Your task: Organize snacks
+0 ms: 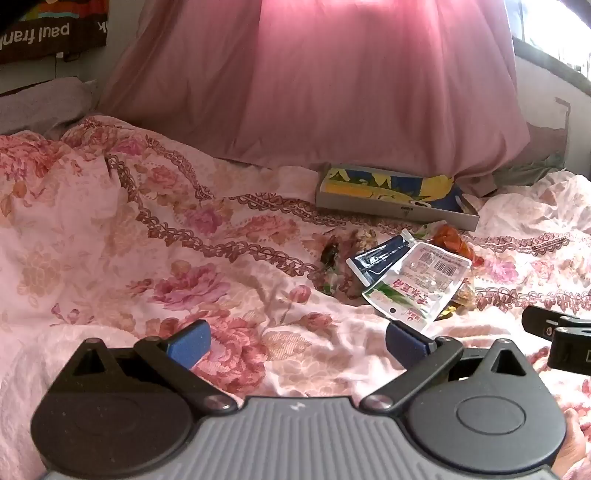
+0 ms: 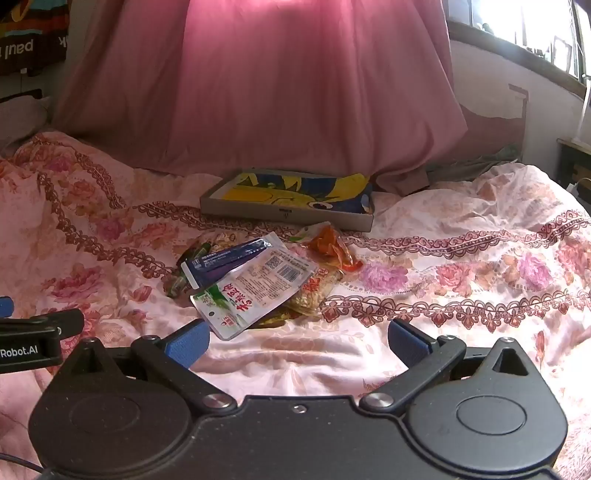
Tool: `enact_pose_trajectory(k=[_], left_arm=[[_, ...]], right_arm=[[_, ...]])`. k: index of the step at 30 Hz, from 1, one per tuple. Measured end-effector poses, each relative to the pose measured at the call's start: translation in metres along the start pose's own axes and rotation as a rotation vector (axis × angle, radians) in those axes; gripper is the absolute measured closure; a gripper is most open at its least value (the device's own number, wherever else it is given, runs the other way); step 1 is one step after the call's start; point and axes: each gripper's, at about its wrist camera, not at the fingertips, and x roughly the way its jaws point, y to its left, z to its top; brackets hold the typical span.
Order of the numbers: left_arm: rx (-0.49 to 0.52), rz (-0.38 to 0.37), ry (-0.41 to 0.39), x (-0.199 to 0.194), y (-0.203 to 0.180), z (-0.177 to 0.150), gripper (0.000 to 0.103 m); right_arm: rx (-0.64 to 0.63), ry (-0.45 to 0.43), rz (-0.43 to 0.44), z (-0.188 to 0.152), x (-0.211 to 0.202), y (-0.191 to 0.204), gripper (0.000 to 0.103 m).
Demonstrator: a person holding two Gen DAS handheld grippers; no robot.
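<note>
Right wrist view: the right gripper (image 2: 298,341) hovers with its jaws wide apart and nothing between them, its blue textured pads (image 2: 188,341) over a crumpled pink floral bedspread (image 2: 461,266) trimmed with maroon lace-pattern bands. Just beyond its fingertips, near the middle of the bed, lies the snack pile (image 2: 258,277): glossy plastic packets overlapping one another. On top sits a flat white pouch (image 2: 255,291) with a barcode, red Chinese characters and green leaves; a dark blue sachet (image 2: 225,264) lies against its far side, an orange-red packet (image 2: 332,247) and a clear bag of pale nuts (image 2: 317,291) on the right. The exact count is unclear. Behind the pile rests one shallow grey cardboard box (image 2: 288,216), its inside printed yellow and blue, against a pink curtain (image 2: 295,92). The left gripper (image 1: 295,343) is likewise spread open and empty. A banner (image 1: 40,35) reads, mirrored, "paul fran".
</note>
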Motion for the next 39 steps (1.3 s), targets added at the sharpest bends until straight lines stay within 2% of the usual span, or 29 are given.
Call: enact_pose_trajectory(k=[39], left_arm=[[0.001, 0.000, 0.001, 0.0000, 0.0000, 0.0000, 0.000]], right_arm=[[-0.006, 0.014, -0.002, 0.0004, 0.0032, 0.0018, 0.001]])
